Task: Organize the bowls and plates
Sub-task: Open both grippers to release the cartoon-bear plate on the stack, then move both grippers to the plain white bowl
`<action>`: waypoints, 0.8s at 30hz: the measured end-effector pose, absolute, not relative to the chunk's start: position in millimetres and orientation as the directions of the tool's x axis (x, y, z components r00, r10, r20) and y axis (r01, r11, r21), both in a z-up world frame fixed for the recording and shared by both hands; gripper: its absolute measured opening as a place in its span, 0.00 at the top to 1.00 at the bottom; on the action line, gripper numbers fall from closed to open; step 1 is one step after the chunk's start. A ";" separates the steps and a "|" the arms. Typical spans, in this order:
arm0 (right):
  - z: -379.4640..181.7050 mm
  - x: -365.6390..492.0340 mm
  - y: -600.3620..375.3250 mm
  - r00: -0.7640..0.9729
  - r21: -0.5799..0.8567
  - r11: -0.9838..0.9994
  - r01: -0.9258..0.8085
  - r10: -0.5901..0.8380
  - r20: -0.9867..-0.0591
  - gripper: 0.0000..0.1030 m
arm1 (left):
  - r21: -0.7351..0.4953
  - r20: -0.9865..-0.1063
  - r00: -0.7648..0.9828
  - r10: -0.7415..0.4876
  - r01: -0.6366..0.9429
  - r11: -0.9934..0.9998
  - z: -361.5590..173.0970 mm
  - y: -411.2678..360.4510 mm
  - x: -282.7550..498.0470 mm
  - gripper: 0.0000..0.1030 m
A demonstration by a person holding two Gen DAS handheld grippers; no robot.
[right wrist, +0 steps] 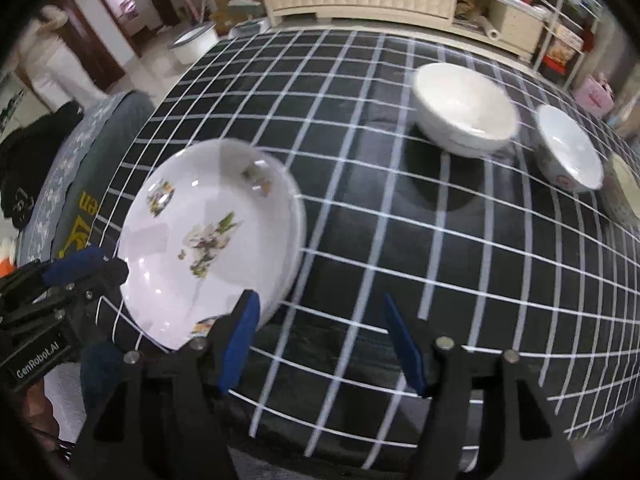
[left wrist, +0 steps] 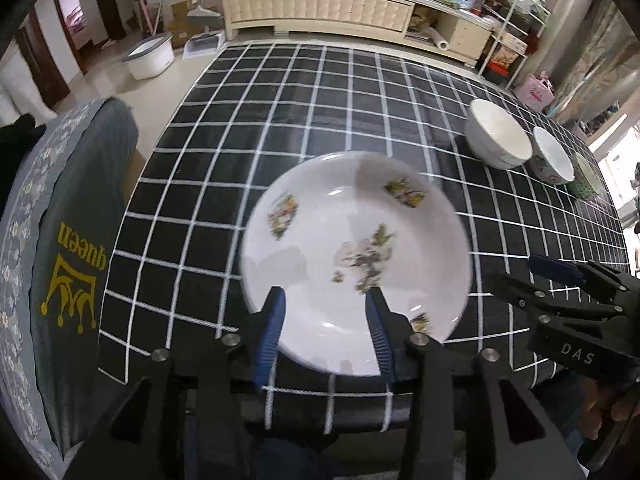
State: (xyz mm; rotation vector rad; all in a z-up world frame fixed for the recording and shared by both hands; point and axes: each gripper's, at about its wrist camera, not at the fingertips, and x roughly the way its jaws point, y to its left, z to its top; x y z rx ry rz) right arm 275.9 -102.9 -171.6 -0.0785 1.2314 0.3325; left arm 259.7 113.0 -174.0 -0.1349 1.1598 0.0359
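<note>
A white plate with flower prints (left wrist: 356,256) lies on the black checked table near its front edge; it also shows in the right wrist view (right wrist: 208,240). My left gripper (left wrist: 326,300) is open, its blue-padded fingers over the plate's near rim. My right gripper (right wrist: 320,312) is open and empty over bare cloth, just right of the plate; it shows in the left wrist view (left wrist: 560,276). A white bowl (right wrist: 464,110), a white bowl with a pink pattern (right wrist: 568,148) and a greenish bowl (right wrist: 624,188) stand in a row at the right.
A chair with a grey cover (left wrist: 60,280) stands at the table's left. The table's front edge (left wrist: 328,412) is close under both grippers. A cream cabinet (left wrist: 320,12) and a white tub (left wrist: 148,56) stand beyond the table.
</note>
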 end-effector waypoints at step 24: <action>-139.4 357.0 -215.8 0.401 0.134 0.980 -0.147 0.183 -0.898 0.34 | -0.080 -0.896 0.427 -0.121 0.114 0.990 -154.9 -11.5 387.6 0.61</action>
